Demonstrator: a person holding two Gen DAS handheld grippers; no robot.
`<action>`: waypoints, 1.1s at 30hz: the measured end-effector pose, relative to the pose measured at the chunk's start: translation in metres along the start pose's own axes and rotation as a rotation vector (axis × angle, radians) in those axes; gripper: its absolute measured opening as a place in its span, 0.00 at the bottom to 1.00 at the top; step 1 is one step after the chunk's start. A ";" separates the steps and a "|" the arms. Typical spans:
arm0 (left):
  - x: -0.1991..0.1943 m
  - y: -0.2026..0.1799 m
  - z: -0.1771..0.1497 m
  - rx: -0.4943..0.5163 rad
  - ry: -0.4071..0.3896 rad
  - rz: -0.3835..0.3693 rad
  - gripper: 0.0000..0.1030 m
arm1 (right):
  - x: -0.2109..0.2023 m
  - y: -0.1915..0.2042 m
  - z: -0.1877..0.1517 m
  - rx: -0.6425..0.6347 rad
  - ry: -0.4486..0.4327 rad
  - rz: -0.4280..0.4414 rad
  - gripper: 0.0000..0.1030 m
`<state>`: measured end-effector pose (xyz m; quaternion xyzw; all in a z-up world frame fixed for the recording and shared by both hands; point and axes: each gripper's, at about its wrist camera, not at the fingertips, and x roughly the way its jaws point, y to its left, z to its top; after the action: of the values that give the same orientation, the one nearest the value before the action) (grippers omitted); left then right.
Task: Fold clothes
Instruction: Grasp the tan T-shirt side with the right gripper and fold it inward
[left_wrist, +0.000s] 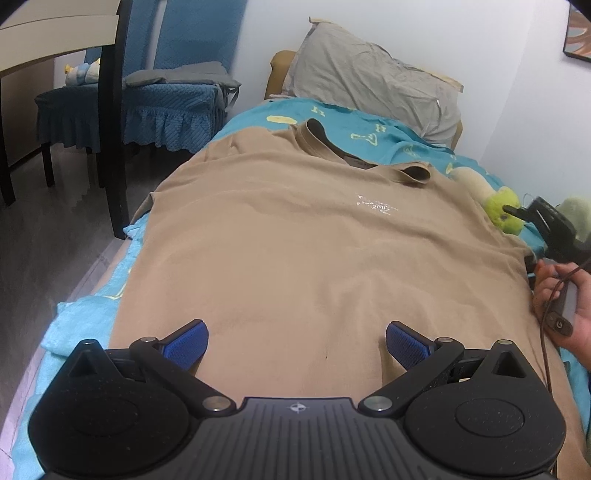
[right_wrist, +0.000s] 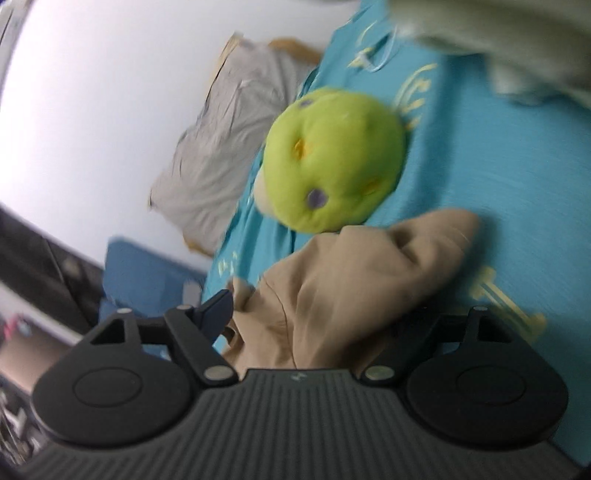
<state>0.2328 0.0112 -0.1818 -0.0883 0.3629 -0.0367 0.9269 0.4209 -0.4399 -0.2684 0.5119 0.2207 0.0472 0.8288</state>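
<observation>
The shirt (left_wrist: 295, 236), a tan T-shirt, lies spread flat and face up on the bed (left_wrist: 85, 325), covering most of the turquoise sheet (left_wrist: 373, 133), with its collar (left_wrist: 321, 142) pointing toward the grey pillow (left_wrist: 373, 85) that leans against the white wall (left_wrist: 498, 74) at the head of the bed. A small pale print (left_wrist: 376, 205) sits on its chest. The left tool (left_wrist: 295, 345) hovers low over the hem end of the shirt, its two blue pads (left_wrist: 186, 345) spread wide with only flat cloth between them, gripping nothing. At the shirt's right edge a hand (left_wrist: 565, 295) holds the right tool (left_wrist: 517, 212), seen in the left wrist view as a dark shape beside a lime-green plush toy (left_wrist: 504, 210). In the right wrist view, which is blurred, the right tool (right_wrist: 306, 314) has a bunched sleeve (right_wrist: 369, 266) of the shirt lying across the space between its fingers; the left finger (right_wrist: 216, 308) shows at the cloth's edge, while the other finger is hidden under the fabric, so I cannot tell whether the tool is clamped or merely resting there. The plush toy (right_wrist: 332, 162) sits on the sheet just beyond the sleeve, touching or nearly touching it. Left of the bed stand a blue covered chair (left_wrist: 166, 107) and a dark table leg (left_wrist: 112, 122) on the grey floor (left_wrist: 48, 236).
</observation>
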 end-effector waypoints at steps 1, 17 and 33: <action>0.001 0.000 0.000 0.004 -0.002 0.001 1.00 | 0.003 0.000 0.003 0.014 -0.003 0.006 0.81; -0.030 0.009 0.029 0.000 -0.103 0.083 1.00 | -0.028 0.145 -0.036 -0.545 -0.301 -0.347 0.10; -0.049 0.107 0.057 -0.167 -0.080 0.190 1.00 | 0.118 0.248 -0.251 -1.074 0.133 -0.316 0.33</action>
<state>0.2361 0.1301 -0.1280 -0.1319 0.3341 0.0855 0.9293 0.4596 -0.0798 -0.1852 -0.0254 0.2914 0.0604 0.9544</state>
